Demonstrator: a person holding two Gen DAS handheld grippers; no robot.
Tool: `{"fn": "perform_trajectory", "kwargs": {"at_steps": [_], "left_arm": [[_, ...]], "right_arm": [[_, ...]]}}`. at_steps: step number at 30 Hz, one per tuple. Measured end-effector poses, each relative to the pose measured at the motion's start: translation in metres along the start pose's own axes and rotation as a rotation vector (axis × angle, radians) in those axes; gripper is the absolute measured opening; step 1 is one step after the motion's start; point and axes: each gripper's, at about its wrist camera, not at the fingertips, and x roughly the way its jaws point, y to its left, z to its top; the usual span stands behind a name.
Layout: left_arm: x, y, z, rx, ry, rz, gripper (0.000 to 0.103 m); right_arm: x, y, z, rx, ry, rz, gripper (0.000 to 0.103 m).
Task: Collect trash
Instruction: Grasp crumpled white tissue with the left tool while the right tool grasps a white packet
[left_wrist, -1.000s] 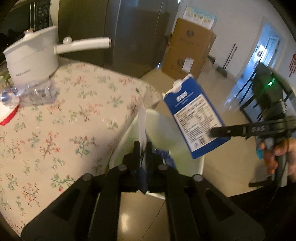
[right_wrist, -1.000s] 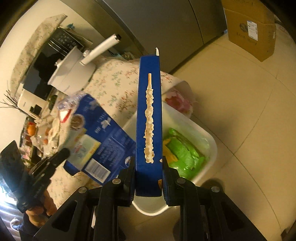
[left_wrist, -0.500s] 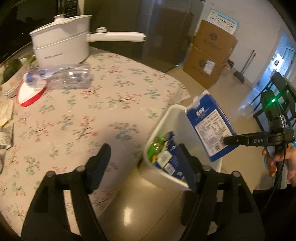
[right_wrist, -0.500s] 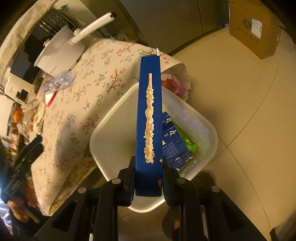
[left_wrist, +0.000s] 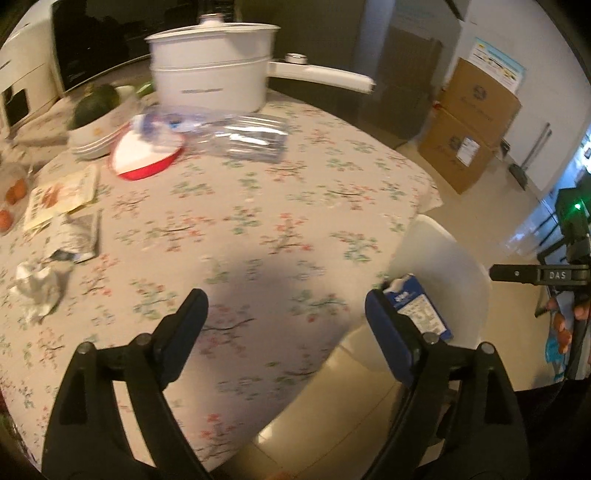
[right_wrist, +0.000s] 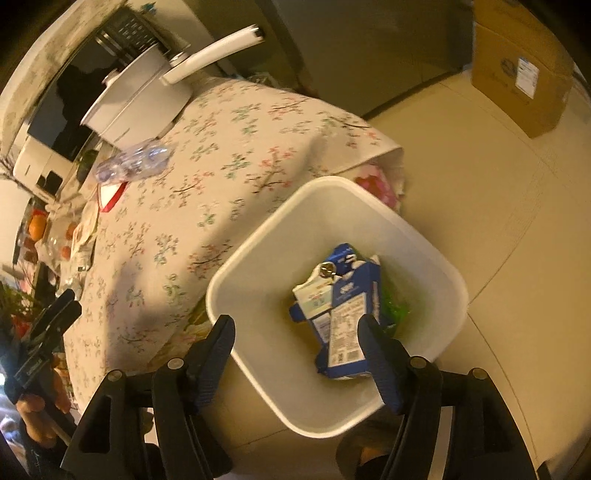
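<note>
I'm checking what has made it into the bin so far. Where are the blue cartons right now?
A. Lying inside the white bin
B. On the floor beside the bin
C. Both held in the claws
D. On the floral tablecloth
A: in the right wrist view the blue cartons lie inside the white bin, on top of green wrappers, and nothing sits between the open jaws of the right claw.

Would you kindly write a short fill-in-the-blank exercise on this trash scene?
1. The two blue cartons lie inside the white ____.
2. The bin stands on the floor beside the floral-clothed ____.
3. The clear plastic bottle lies in front of the white ____.
4. The right gripper's jaws stand ____.

Missing words: bin; table; pot; open
</note>
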Motion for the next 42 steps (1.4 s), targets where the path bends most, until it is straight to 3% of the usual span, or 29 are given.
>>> {"fn": "perform_trajectory", "kwargs": {"at_steps": [4, 10, 16, 25, 28, 30, 32, 42], "left_arm": [[-0.006, 0.03, -0.001, -0.037, -0.005, 0.056, 0.088], [-0.018, 0.096, -0.004, -0.108, -0.035, 0.204, 0.088], [-0.022, 0.174, -0.013, -0.29, -0.048, 0.338, 0.088], [-0.006, 0.244, -0.027, -0.489, -0.042, 0.366, 0.088], [0.0, 0.254, -0.032, -0.548, -0.037, 0.339, 0.067], [0.003, 0.259, -0.034, -0.576, -0.03, 0.315, 0.037], [0.001, 0.265, -0.037, -0.597, -0.041, 0.293, 0.026], [-0.046, 0.273, -0.043, -0.606, -0.07, 0.201, 0.014]], "right_arm": [[0.004, 0.024, 0.005, -0.039, -0.005, -0.001, 0.074], [0.014, 0.074, 0.014, -0.122, -0.015, 0.004, 0.076], [0.034, 0.135, 0.024, -0.213, -0.011, 0.022, 0.076], [0.073, 0.218, 0.027, -0.323, 0.017, 0.06, 0.076], [0.082, 0.237, 0.027, -0.346, 0.023, 0.066, 0.076], [0.088, 0.248, 0.028, -0.35, 0.025, 0.076, 0.076], [0.096, 0.263, 0.03, -0.355, 0.025, 0.081, 0.076], [0.14, 0.357, 0.037, -0.425, 0.042, 0.147, 0.076]]}}
